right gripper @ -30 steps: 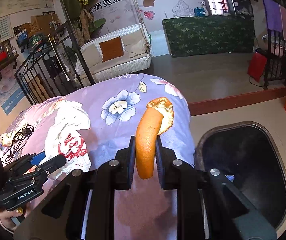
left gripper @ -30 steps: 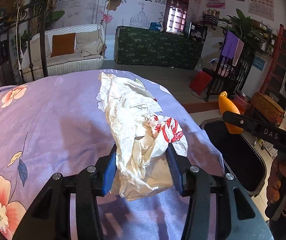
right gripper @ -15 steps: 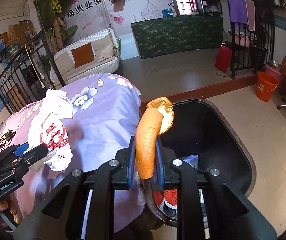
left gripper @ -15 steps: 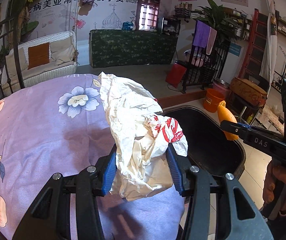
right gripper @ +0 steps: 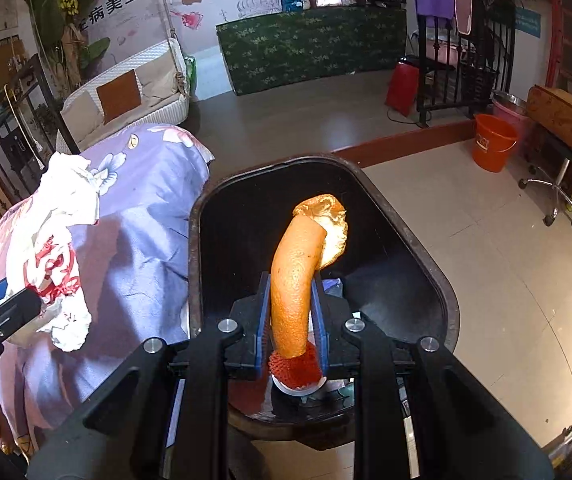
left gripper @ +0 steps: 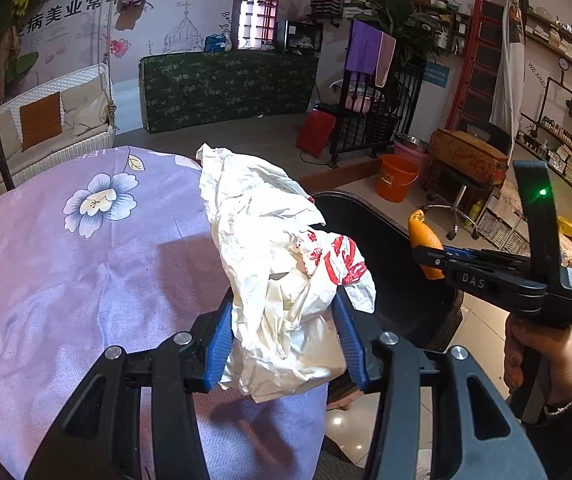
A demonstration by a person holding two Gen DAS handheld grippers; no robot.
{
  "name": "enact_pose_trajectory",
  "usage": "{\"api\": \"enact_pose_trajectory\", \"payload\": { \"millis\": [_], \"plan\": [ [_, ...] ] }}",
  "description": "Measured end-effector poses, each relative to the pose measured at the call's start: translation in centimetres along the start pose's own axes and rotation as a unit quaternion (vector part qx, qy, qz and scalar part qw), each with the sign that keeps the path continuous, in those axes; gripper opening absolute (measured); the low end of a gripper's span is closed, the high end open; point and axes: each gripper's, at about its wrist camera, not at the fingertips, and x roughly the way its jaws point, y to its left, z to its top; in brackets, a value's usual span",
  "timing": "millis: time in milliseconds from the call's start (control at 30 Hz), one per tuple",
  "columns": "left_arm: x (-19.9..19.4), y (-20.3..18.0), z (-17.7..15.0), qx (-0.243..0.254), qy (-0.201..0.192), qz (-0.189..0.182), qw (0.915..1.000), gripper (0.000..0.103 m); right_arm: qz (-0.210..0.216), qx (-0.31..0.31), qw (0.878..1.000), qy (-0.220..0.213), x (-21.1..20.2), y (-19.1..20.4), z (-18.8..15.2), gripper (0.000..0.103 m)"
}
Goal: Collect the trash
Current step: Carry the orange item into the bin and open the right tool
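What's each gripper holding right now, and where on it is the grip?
Left gripper is shut on the crumpled white wrapper, pinching its lower bunched part. Right gripper is shut on the orange peel, clamped near its lower end, over the black bin.

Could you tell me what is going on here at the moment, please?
A person is clearing rubbish with two hand-held grippers. The left gripper is clamped on a crumpled white wrapper above the purple floral cloth. The right gripper grips an orange peel above the open black bin. Neither is released.

Black bin [right gripper: 406,240] mouth open and unobstructed, draped table edge [right gripper: 157,208] just beside
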Motion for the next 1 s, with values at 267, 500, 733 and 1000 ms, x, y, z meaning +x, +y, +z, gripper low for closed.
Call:
{"api": "enact_pose_trajectory", "payload": {
  "millis": [267, 500, 733, 1000],
  "plan": [
    [1.2, -0.9, 0.0, 0.009, 0.013, -0.009, 0.9998, 0.048, -0.016, 0.005, 0.999, 0.045, 2.7, -0.7, -0.8, 0.02],
    [2.1, -1.7, 0.3, 0.018, 0.021, -0.017, 0.9995, 0.048, -0.026, 0.009, 0.998, 0.057, 3.4, -1.2, -1.3, 0.038],
    [2.9, -1.8, 0.8, 0.025, 0.028, -0.025, 0.999, 0.048, -0.027, 0.004, 0.999, 0.044, 2.8, -1.0, -1.3, 0.054],
    [4.1, -2.9, 1.0, 0.041, 0.039, -0.032, 0.9979, 0.048, -0.041, -0.01, 0.999, 0.015, 1.0, -0.7, -1.2, 0.064]
  ]
}}
